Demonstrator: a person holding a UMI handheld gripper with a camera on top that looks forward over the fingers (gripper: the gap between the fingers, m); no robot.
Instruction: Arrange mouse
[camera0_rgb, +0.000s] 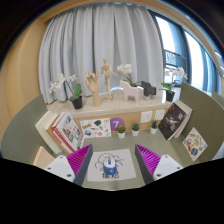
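The desk (30, 135) ahead of my gripper (108, 160) was crowded along its far side. A book (66, 130) stood propped to the left, and a second picture book (172, 120) leaned at the right, with another printed item (194, 143) lying just in front of it. Between them I noted a flat patterned card (96, 127) and a purple cube (116, 124), with several small potted plants (137, 129) in a row beside the cube. Behind these ran a raised shelf (110, 103) carrying a wooden hand model (94, 84), white orchids (68, 86) and small animal figures (134, 92). Pale curtains (110, 40) closed off the background.

Nothing stood between my fingers and the work. The mouse (108, 165) lay on a white mat (108, 172) on the desk, directly between the two fingers, resting on its own support. My fingers were spread wide, the magenta pads (78, 160) standing apart from the mouse with a clear gap on each side. I held nothing.
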